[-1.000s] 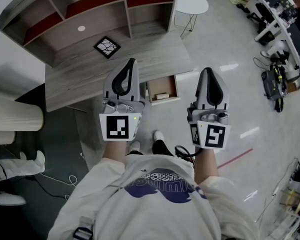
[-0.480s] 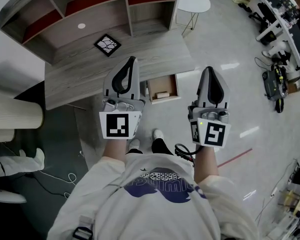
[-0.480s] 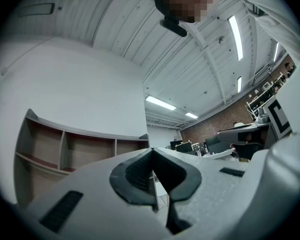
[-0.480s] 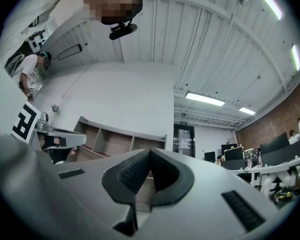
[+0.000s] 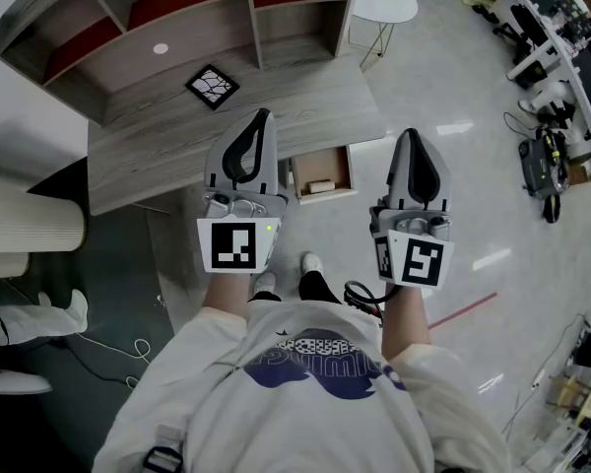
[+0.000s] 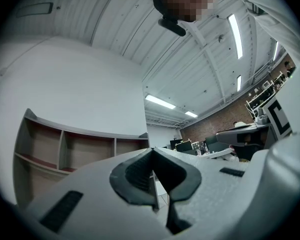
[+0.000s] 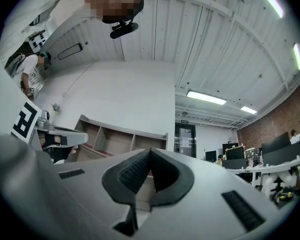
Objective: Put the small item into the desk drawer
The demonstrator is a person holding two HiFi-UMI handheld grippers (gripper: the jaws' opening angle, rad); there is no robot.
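Note:
The grey wooden desk (image 5: 177, 146) stands below me, and its small drawer (image 5: 325, 166) is pulled out at the front edge. A small pale block (image 5: 320, 186) lies inside the drawer near its front. My left gripper (image 5: 262, 118) hovers above the desk's front edge just left of the drawer, its jaws pressed together with nothing between them. My right gripper (image 5: 411, 138) hangs over the floor to the right of the drawer, also shut and empty. Both gripper views point upward at the ceiling, and the closed left gripper (image 6: 152, 153) and right gripper (image 7: 150, 153) hold nothing.
A black-and-white patterned square (image 5: 212, 90) and a small white disc (image 5: 161, 54) lie on the desk under a shelf unit (image 5: 177, 8). A round white side table (image 5: 384, 0) stands behind it. A ribbed white cylinder (image 5: 30, 230) is at left, equipment (image 5: 542, 166) at right.
Both grippers stay in nearly the same place, shut and empty. Only the view has drifted slightly.

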